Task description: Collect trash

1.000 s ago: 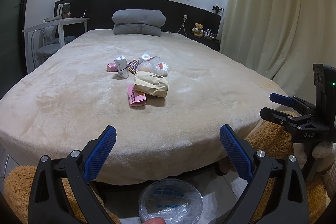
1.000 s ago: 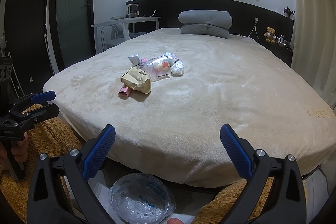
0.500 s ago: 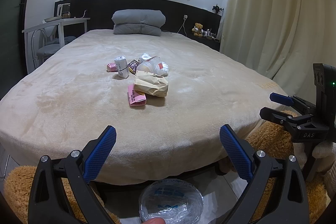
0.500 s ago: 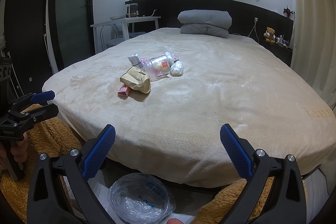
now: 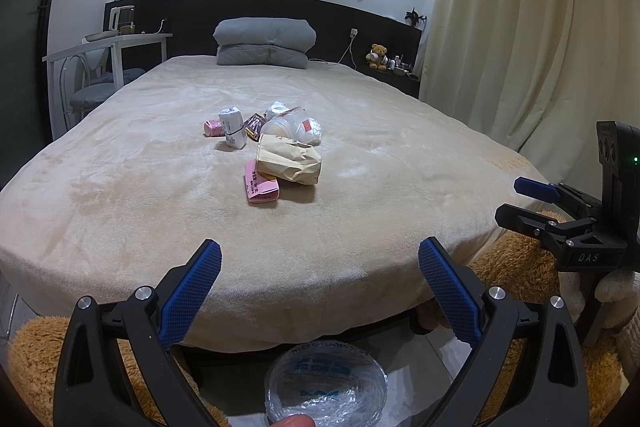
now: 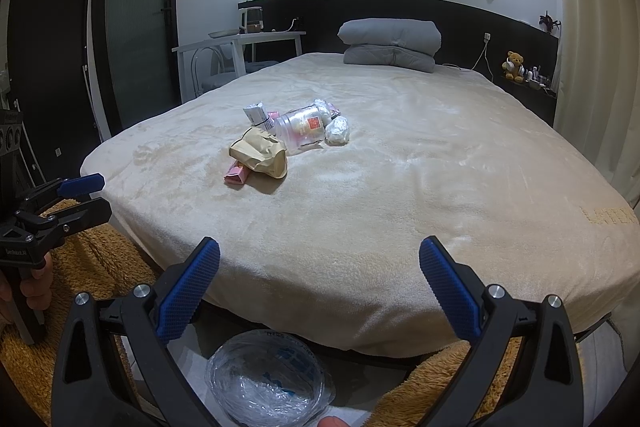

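Change since 1 second ago: none visible. Both grippers hold the same station at the foot of the bed [image 5: 120, 187]; no trash has moved. Judgement: collection not yet begun, reach still to come.

- Left gripper [image 5: 320, 263]: fingers spread wide, empty; blue ribbed pads on black arms.
- Right gripper [image 6: 320, 261]: fingers spread wide, empty; same build.
- Trash, 1 cluster near mid-bed, well beyond both grippers:
  - paper bag [image 5: 289, 159], brown, crumpled, matte, lying flat;
  - pink packet [image 5: 260, 185], flat, rectangular, partly under the bag;
  - white carton [image 5: 233, 127], boxy, upright, banded;
  - clear jar [image 6: 302, 127], plastic, cylindrical, on its side, red label;
  - crumpled wad [image 6: 338, 131], whitish, shiny, just beside the jar;
  - small pink item [image 5: 213, 127] and dark wrapper [image 5: 255, 125], behind.
- Bed cover: beige plush, soft nap; items will likely sink slightly.
- Lined bin [image 5: 326, 383], round, clear crinkled plastic liner, on the floor below both grippers: probable destination.
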`<action>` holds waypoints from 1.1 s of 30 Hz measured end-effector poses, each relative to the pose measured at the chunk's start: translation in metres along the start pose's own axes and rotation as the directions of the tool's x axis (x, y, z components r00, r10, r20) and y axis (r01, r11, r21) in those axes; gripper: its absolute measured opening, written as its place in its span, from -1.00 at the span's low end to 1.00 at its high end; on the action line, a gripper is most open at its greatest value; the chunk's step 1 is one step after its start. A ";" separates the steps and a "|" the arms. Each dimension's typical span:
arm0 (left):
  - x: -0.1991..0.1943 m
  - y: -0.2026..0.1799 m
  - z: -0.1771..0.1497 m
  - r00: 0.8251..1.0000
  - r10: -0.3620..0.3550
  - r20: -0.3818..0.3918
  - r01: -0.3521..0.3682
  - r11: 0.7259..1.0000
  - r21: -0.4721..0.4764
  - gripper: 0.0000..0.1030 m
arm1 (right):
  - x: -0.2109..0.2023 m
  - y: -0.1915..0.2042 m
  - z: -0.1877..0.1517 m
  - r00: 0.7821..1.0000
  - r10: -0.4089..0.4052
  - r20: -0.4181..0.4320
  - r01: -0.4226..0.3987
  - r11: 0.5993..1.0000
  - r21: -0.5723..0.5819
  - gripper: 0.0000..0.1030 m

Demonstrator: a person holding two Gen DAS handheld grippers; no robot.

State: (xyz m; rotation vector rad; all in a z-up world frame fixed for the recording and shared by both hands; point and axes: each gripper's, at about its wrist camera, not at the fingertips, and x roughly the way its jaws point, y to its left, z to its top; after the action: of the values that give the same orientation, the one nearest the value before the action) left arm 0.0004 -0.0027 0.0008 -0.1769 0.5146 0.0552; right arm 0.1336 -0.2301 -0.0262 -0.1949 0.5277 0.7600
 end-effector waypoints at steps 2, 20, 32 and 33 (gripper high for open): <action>0.000 0.001 0.000 1.000 0.000 -0.002 0.000 1.000 -0.001 0.88 | 0.001 0.001 0.000 1.000 -0.002 -0.002 0.002 1.000 -0.003 0.92; 0.010 0.009 0.011 1.000 0.019 -0.017 -0.020 0.999 -0.046 0.88 | 0.034 -0.004 0.015 0.993 0.038 -0.115 -0.034 0.999 0.040 0.92; 0.063 0.021 0.039 0.992 0.054 -0.114 -0.055 0.998 -0.007 0.88 | 0.073 -0.019 0.034 0.974 0.105 -0.200 -0.085 0.991 0.106 0.92; 0.069 0.022 0.042 0.991 0.052 -0.123 -0.053 0.999 -0.003 0.88 | 0.076 -0.022 0.036 0.974 0.108 -0.201 -0.086 0.990 0.113 0.92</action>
State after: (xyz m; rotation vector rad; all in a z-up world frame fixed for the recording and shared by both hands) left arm 0.0791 0.0272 -0.0008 -0.1732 0.6419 0.0974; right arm 0.2090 -0.1871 -0.0352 -0.1536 0.7774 0.8102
